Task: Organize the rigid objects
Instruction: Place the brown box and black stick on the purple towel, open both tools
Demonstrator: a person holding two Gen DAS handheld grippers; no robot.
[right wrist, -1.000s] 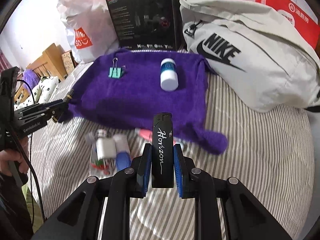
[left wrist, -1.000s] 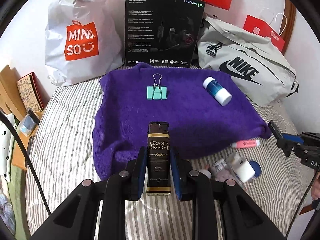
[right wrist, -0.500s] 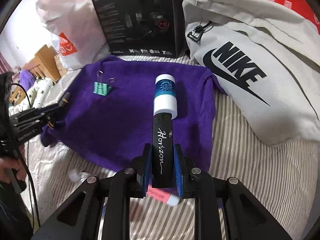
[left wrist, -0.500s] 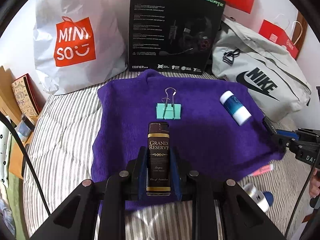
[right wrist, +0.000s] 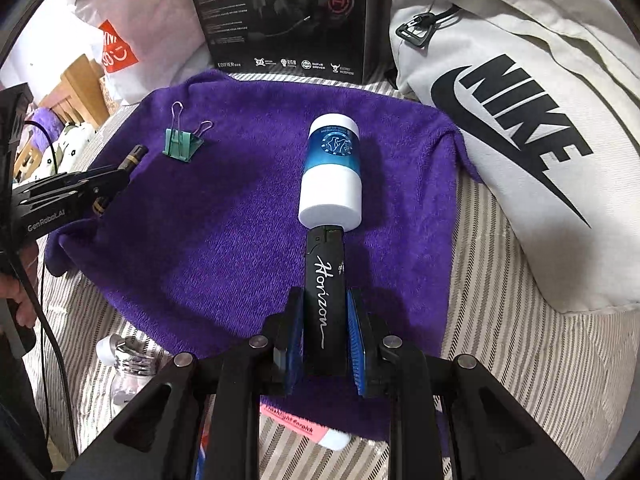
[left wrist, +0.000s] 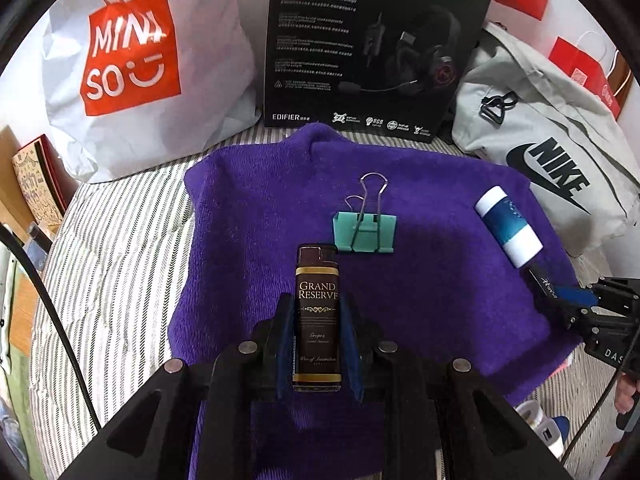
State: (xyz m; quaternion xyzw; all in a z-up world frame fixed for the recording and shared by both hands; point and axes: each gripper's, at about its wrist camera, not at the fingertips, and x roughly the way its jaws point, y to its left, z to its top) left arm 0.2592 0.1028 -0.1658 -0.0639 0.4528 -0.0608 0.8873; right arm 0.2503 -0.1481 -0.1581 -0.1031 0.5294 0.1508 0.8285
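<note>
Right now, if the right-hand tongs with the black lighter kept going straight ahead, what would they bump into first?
Most likely the blue-and-white bottle lying on the purple towel. The black lighter in the right tongs points at its white end, seemingly almost touching, though depth is unclear.

The brown lighter (left wrist: 318, 316) clamped between the left gripper's fingers reads "GRAND RESERVE", and the black lighter (right wrist: 325, 300) clamped in the right gripper reads "Horizon". Ahead of the grippers, the black box (left wrist: 372, 48) shows "EDIFIER" and "HECATE", the white bag (left wrist: 132, 64) "MINISO", and the grey bag (right wrist: 520, 120) "NIKE".
</note>
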